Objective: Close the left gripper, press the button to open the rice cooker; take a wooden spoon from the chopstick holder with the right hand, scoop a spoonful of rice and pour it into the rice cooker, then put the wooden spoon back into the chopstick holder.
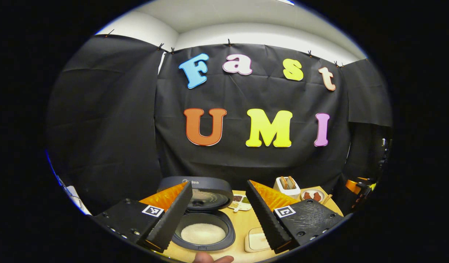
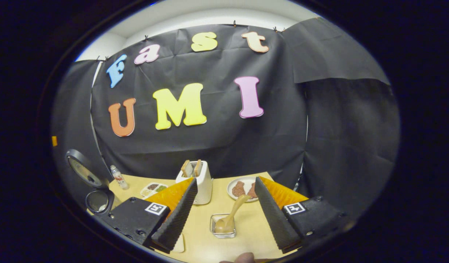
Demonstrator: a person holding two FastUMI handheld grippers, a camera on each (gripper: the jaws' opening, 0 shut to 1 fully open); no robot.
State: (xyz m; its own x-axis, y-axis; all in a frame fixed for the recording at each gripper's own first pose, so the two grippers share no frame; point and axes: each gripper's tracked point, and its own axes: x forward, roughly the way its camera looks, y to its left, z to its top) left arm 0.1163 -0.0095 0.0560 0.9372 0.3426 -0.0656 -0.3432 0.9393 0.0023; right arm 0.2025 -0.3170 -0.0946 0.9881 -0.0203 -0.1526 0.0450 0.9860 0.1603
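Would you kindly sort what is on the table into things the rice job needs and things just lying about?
For the job: rice cooker, lid open, rice inside; wooden spoon standing in its small clear holder; rice dish.

Lying about: toaster, plate of food, sectioned tray of grains, small bottle.

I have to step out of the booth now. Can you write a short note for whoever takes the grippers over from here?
Left gripper: open, above the rice cooker.
Right gripper: open, holding nothing, facing the wooden spoon.
Cooker lid is up; white rice lies in the pot.
The spoon stands in the small clear holder, between the fingers but not gripped.
Judging from this, opening and scooping look done; confirm the spoon is seated, then back away.
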